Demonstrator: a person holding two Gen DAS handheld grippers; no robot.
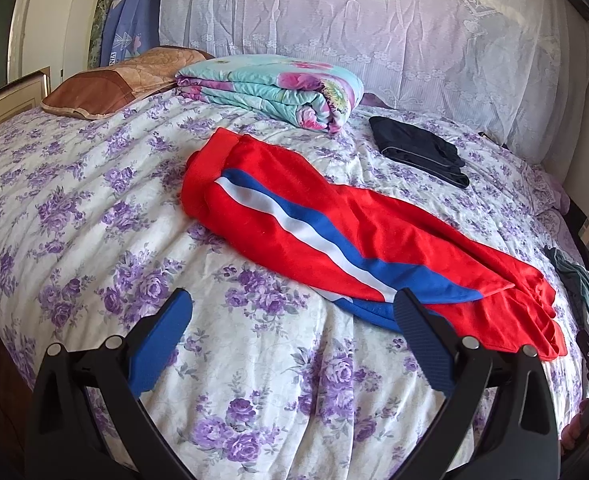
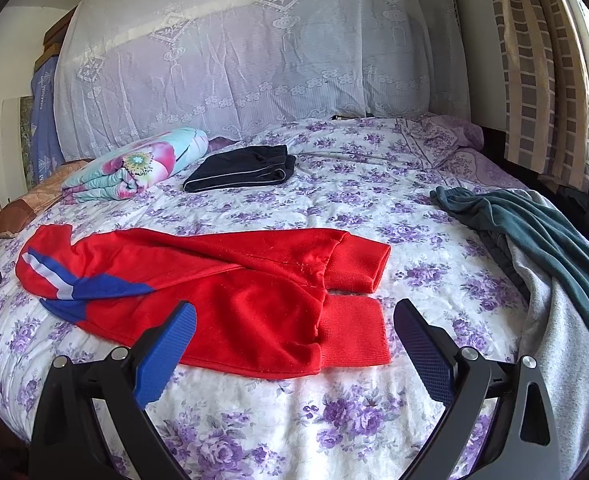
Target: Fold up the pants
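left gripper (image 1: 292,310): jaws apart, empty | right gripper (image 2: 294,322): jaws apart | red pants (image 2: 230,284): flat on bed (image 2: 334,420)

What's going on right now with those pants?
Both hand-held grippers, left and right, open, empty. Red pants lying lengthwise on bed, unfolded. Nothing blocking.

A home bedroom: a wide bed (image 2: 354,184) under a purple-flowered cover fills the view, with a folded quilt (image 1: 278,88) and a brown pillow (image 1: 106,88) at one end. A lace drape (image 2: 246,52) hangs behind it, and a checked curtain (image 2: 534,64) hangs beside a bright window.
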